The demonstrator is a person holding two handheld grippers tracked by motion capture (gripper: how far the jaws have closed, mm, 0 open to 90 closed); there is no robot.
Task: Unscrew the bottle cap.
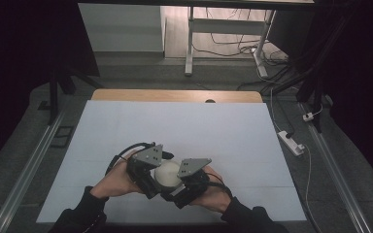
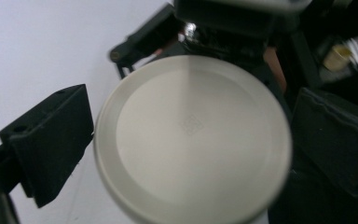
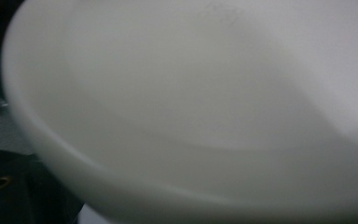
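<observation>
White sheeting [image 1: 184, 131] covers the bench [image 1: 175, 95], whose wooden far edge remains exposed; a dark floor with cables and a power strip [image 1: 291, 142] surrounds it. Both tools operate near the front edge of the sheet, close together, each held in one of the person's hands.

Left tool [image 1: 148, 170]: grey three-cornered plate on top, cable looping off its outer side. In the left gripper view its two black jaws stand wide apart, one on each side of a round white lid [image 2: 193, 140]. The lid lies between the jaws with its flat face toward the camera, a raised rim around it and a small embossed mark at its centre. Whether the jaws press on the rim or merely flank it cannot be determined from this view.

Right tool [image 1: 187, 182]: positioned directly beyond the lid as seen from the left tool, and just beside that tool in the high view. Its jaw opening cannot be determined; the right gripper view is blurred, with the pale rim of the lid [image 3: 121, 177] immediately ahead of the camera.

In the high view the lid [image 1: 167, 173] sits between the two tools, in contact with or very near both
</observation>
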